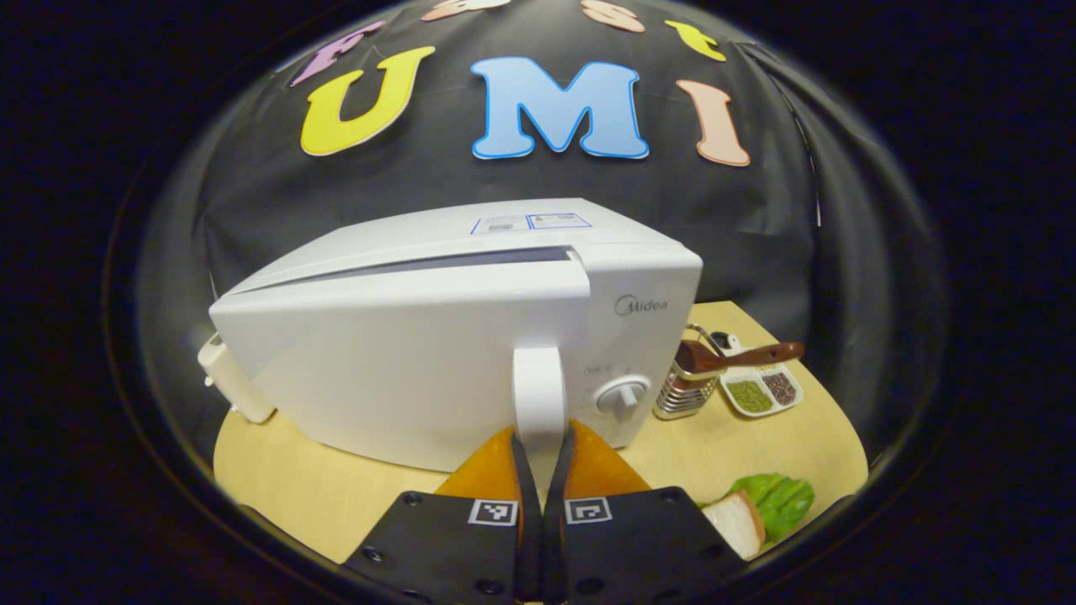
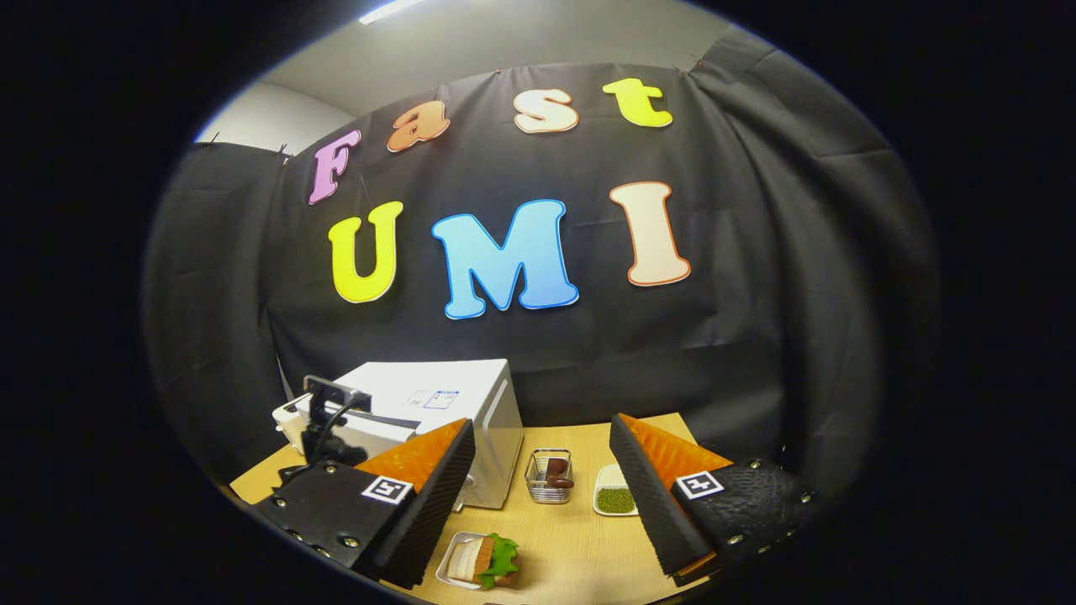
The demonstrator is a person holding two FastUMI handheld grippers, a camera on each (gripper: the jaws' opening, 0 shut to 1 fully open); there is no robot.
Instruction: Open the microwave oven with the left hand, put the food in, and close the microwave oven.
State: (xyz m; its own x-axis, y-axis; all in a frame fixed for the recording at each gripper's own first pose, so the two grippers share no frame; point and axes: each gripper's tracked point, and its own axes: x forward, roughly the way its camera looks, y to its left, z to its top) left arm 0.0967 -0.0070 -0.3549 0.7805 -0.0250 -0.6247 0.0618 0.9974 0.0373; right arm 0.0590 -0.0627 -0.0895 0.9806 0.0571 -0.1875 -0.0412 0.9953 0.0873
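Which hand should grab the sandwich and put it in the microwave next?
Right. The left gripper is shut on the door handle, with the door ajar. The right gripper is open and hovers just above the sandwich, so it seems better placed.

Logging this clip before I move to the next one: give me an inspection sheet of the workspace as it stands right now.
Surface: light wooden table, no spills seen.
Job's things: white microwave, door ajar; sandwich with lettuce on a small tray, outside the oven.
Clutter: wire basket holding a brown-handled utensil; white dish of green grains.
Grippers: left gripper shut on the door handle; right gripper open, empty, above the table.
Cables: a dark cable on the device near the microwave.
Surroundings: black cloth wall.
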